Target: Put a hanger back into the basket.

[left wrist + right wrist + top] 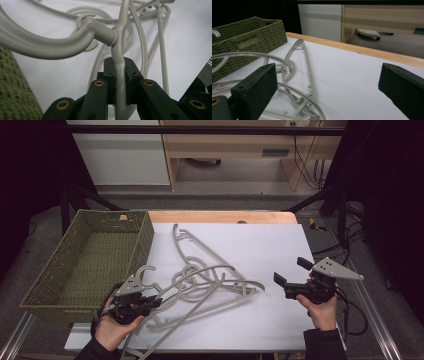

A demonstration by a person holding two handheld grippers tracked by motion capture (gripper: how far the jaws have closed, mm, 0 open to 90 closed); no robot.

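Note:
Several grey plastic clothes hangers (200, 280) lie tangled on the white table cover (260, 245). My left gripper (150, 304) sits at the front left, shut on the arm of one grey hanger (119, 75), whose hook (50, 45) curves off to the left in the left gripper view. My right gripper (292, 271) hovers at the right, open and holding nothing. Its jaws stand wide apart in the right gripper view, with the hangers (297, 75) lying ahead and to the left.
A green woven basket (55, 270) stands at the left, its wall close to my left gripper, and shows as the basket (249, 40) in the right gripper view. The table's wooden edge (220, 216) runs along the back. Cables hang at the right.

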